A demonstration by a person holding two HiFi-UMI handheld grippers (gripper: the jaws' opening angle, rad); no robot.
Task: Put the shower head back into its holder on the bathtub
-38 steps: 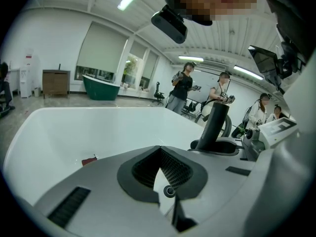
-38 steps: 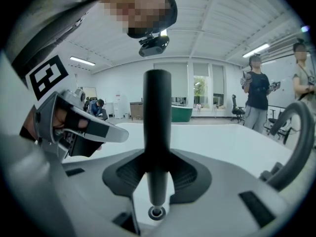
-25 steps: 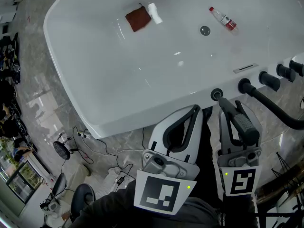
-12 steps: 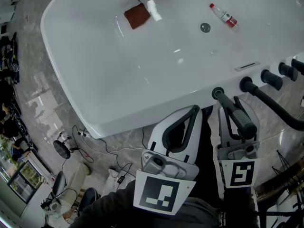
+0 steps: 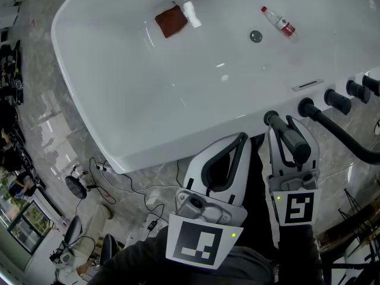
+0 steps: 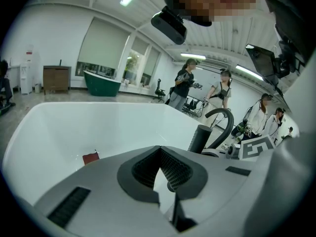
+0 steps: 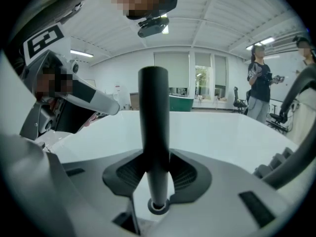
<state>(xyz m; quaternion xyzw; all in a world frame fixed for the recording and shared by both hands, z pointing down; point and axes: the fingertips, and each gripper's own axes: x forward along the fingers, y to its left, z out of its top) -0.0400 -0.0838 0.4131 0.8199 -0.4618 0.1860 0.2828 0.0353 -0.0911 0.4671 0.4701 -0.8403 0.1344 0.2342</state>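
The step in hand is the insertion itself. The right gripper (image 5: pixel 289 136) is clamped on the black shower head (image 5: pixel 293 142), whose lower end meets the round holder (image 5: pixel 270 118) on the near rim of the bathtub (image 5: pixel 148 141). In the right gripper view it seems just entered, though how deep is unclear. The next move calls for a straight push along the handle, then release. The left gripper (image 5: pixel 242 139), fingers together and empty, hangs just left of it. On the right the hose (image 5: pixel 347 140) and knobs (image 5: pixel 339 101) crowd in, and the near side offers room for backing out.
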